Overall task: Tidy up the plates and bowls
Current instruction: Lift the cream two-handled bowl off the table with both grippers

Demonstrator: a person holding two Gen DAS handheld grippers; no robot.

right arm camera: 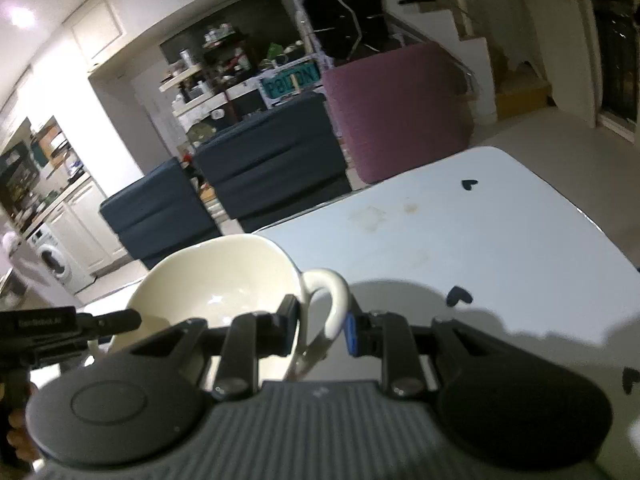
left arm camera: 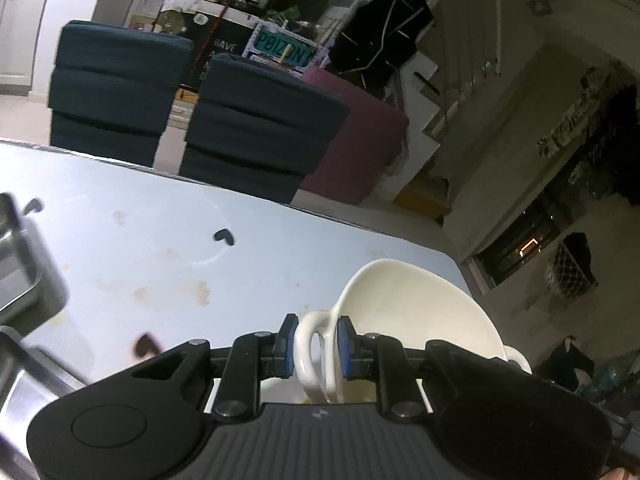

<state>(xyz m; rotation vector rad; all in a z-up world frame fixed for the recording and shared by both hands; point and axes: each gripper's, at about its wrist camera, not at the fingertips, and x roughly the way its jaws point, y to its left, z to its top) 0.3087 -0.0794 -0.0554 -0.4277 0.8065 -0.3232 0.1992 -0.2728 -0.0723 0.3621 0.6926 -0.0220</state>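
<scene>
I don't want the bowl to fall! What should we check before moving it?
1. Left gripper shut on the bowl's left handle: ok.
2. Right gripper shut on the right handle: ok.
3. Bowl level: not ok, it looks tilted in both wrist views.
4. Bowl empty, nothing to spill: ok, only a bare white inside shows.
5. Bowl clear of the table: cannot tell, its underside is hidden.
6. Metal tray out of the way: ok, it sits far off at the table's left edge.
</scene>
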